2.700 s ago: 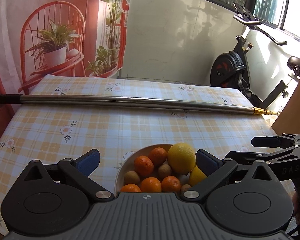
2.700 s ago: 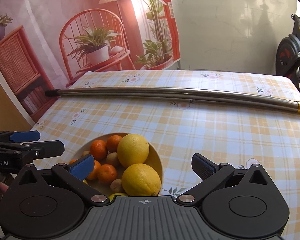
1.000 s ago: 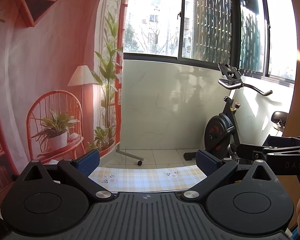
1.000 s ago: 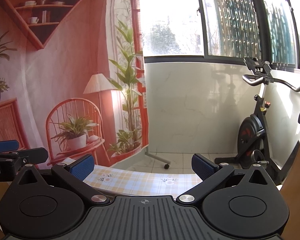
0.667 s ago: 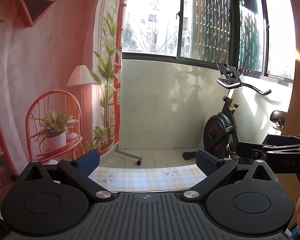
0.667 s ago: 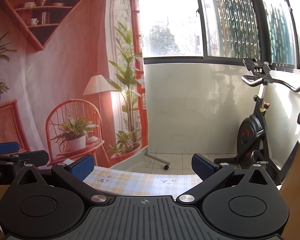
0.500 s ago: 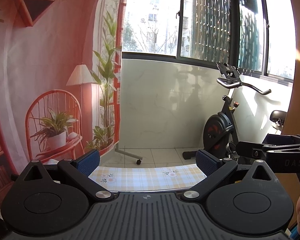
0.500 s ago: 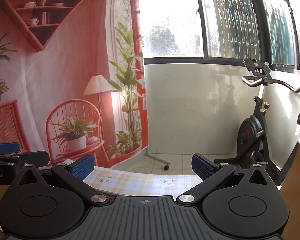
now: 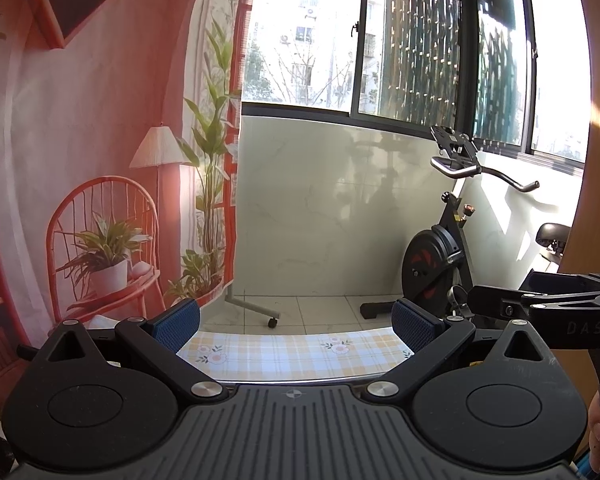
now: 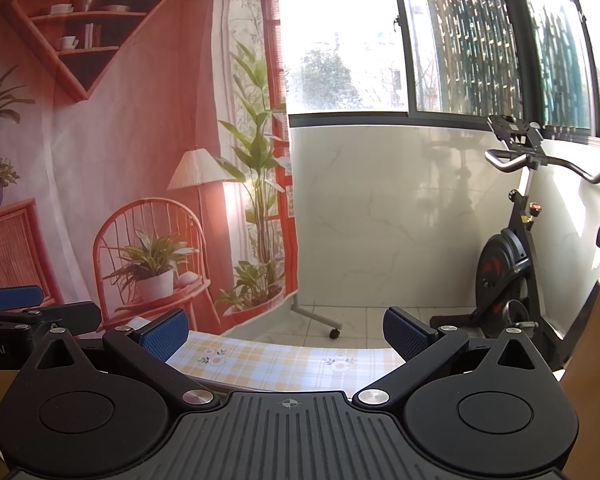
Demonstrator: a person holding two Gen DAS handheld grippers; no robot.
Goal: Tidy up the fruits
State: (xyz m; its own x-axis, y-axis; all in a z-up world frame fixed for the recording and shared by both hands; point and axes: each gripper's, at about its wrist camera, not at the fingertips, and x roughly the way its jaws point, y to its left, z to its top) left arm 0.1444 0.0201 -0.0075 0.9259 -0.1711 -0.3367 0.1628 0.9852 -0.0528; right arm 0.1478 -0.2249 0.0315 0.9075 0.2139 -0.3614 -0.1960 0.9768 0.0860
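No fruit and no bowl show in either view now. My left gripper point(image 9: 296, 320) is open and empty, raised and pointing level across the room. My right gripper point(image 10: 286, 330) is open and empty too, held the same way. Only the far strip of the checked tablecloth point(image 9: 292, 354) shows between the left fingers, and it also shows in the right wrist view point(image 10: 284, 364). The right gripper shows at the right edge of the left wrist view point(image 9: 548, 306). The left gripper shows at the left edge of the right wrist view point(image 10: 32, 312).
A red printed backdrop point(image 9: 80, 160) with a chair and plants hangs beyond the table on the left. An exercise bike point(image 9: 444, 256) stands on the tiled floor at the right, under the windows. A wooden panel point(image 9: 596, 160) is at the far right.
About 2.7 seconds ago both grippers looked down at a bowl of oranges and lemons on the table. Both have since tilted up to face the room. Nothing moves in the last second.
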